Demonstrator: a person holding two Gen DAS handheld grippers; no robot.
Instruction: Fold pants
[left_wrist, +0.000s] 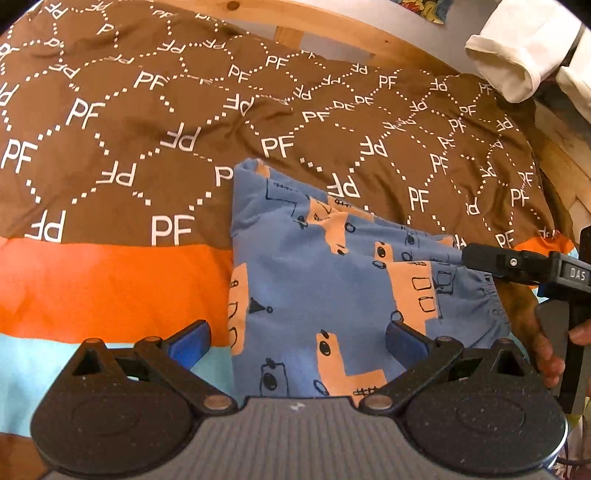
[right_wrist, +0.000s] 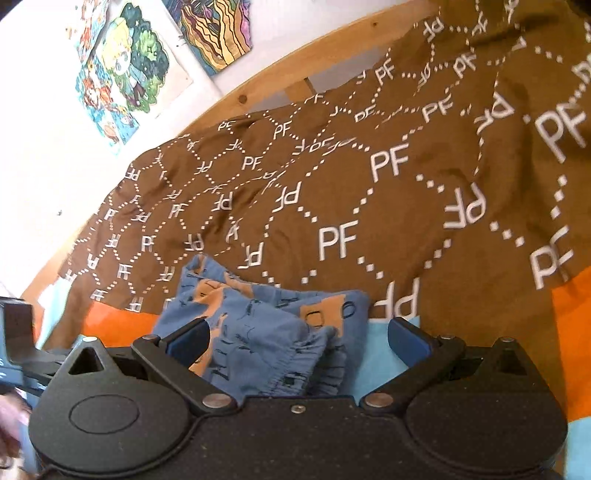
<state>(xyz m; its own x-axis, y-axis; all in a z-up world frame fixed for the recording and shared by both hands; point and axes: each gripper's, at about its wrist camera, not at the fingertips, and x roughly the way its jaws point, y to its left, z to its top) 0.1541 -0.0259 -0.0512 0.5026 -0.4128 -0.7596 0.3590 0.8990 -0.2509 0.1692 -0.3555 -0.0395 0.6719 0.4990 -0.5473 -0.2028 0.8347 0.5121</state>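
Observation:
Blue pants with orange shapes (left_wrist: 332, 288) lie folded into a compact stack on the bed cover. In the left wrist view my left gripper (left_wrist: 297, 341) is open just above the near part of the pants, with the left edge of the stack between its blue pads. My right gripper shows at the right edge (left_wrist: 480, 256), its tip at the elastic waistband side of the stack. In the right wrist view my right gripper (right_wrist: 297, 341) is open, and the gathered waistband of the pants (right_wrist: 273, 332) lies bunched between its pads, untouched as far as I can see.
The bed cover (left_wrist: 147, 129) is brown with white PF lettering, with orange (left_wrist: 110, 284) and light blue (left_wrist: 37, 362) bands near me. A wooden bed frame (left_wrist: 332, 33) runs behind. A white cloth bundle (left_wrist: 517, 55) sits at the far right. Drawings (right_wrist: 122, 70) hang on the wall.

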